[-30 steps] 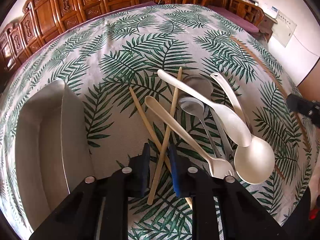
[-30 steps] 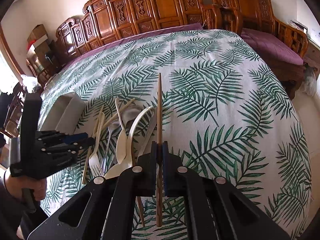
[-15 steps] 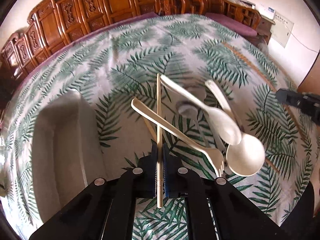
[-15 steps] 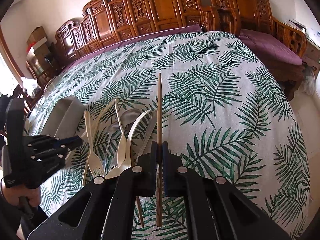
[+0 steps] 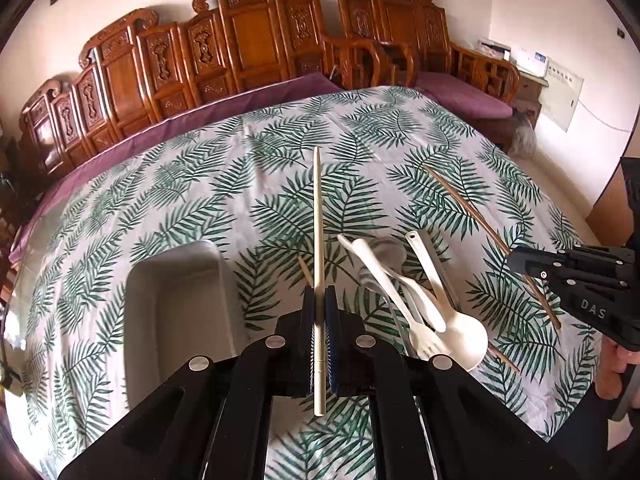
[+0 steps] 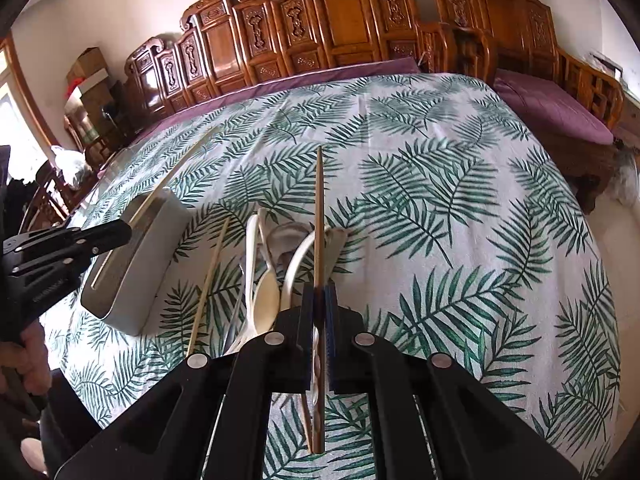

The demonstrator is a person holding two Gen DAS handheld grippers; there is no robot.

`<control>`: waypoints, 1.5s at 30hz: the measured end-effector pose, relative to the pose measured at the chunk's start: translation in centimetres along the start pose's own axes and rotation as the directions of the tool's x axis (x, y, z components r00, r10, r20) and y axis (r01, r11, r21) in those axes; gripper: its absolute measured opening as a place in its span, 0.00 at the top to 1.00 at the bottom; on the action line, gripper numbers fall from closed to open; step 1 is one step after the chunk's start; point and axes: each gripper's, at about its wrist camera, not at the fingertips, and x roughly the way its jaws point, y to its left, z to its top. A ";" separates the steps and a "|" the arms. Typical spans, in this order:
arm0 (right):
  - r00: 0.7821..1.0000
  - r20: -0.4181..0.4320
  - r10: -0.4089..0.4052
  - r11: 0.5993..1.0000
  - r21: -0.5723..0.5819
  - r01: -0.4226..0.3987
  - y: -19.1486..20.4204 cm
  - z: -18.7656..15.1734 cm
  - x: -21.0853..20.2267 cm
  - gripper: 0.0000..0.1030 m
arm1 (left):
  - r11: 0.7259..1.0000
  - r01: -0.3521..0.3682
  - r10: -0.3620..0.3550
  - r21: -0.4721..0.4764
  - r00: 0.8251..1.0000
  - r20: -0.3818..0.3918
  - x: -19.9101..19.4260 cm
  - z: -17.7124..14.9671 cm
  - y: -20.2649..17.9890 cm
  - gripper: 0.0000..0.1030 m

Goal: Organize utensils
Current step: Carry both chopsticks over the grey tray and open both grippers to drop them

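Note:
My left gripper (image 5: 319,300) is shut on a pale wooden chopstick (image 5: 317,224) and holds it above the table, pointing away. My right gripper (image 6: 319,300) is shut on a brown chopstick (image 6: 318,216), also lifted; it shows in the left wrist view (image 5: 468,212). A heap of utensils lies on the leaf-print cloth: a cream spoon (image 5: 464,338), a cream fork (image 5: 424,340), metal spoons (image 5: 386,250) and one more pale chopstick (image 6: 210,276). A white tray (image 5: 176,304) stands left of the heap.
The leaf-print tablecloth (image 6: 460,208) covers the whole table. Carved wooden chairs (image 5: 248,40) line the far edge, with a purple-cushioned bench (image 6: 552,108) at the right. A second brown chopstick (image 5: 502,356) lies under the heap's right side.
My left gripper closed on the pale chopstick and lifted it up off the heap, tilting the view toward the chairs. My right gripper kept its brown chopstick and rose a little.

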 end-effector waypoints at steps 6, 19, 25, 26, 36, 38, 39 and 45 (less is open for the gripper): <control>1.000 0.015 0.015 1.000 -0.009 -0.015 2.0 0.5 -0.4 0.94 | 1.000 -0.019 0.019 -0.012 1.000 0.006 -1.4 -1.2 2.2 0.96; 0.998 0.008 0.068 0.994 -0.089 -0.067 10.1 1.9 0.5 0.94 | 0.992 -0.051 0.049 -0.113 0.999 -0.014 -2.4 -4.5 9.4 0.96; 0.996 -0.014 0.092 0.988 -0.125 -0.093 14.1 2.3 1.7 0.94 | 0.989 -0.048 0.045 -0.143 0.999 -0.024 -1.9 -5.8 11.5 0.96; 0.995 -0.019 0.096 0.987 -0.130 -0.097 14.7 2.4 2.0 0.94 | 0.988 -0.047 0.043 -0.149 0.999 -0.026 -1.7 -6.0 11.9 0.96; 0.992 -0.054 0.115 0.979 -0.165 -0.122 18.9 2.9 3.9 0.94 | 0.983 -0.027 0.023 -0.181 0.999 -0.025 -1.1 -6.6 13.5 0.91; 0.991 -0.061 0.117 0.977 -0.171 -0.126 19.5 2.9 4.3 0.94 | 0.981 -0.027 0.024 -0.193 0.999 -0.021 -1.2 -6.9 13.9 0.84; 0.991 -0.065 0.118 0.976 -0.176 -0.128 20.0 2.9 4.5 0.94 | 0.980 -0.027 0.023 -0.197 1.000 -0.019 -1.3 -7.0 14.2 0.84; 0.988 -0.085 0.129 0.971 -0.190 -0.143 22.0 2.8 6.0 0.94 | 0.977 -0.030 0.033 -0.210 0.999 0.011 -3.1 -7.7 15.5 0.84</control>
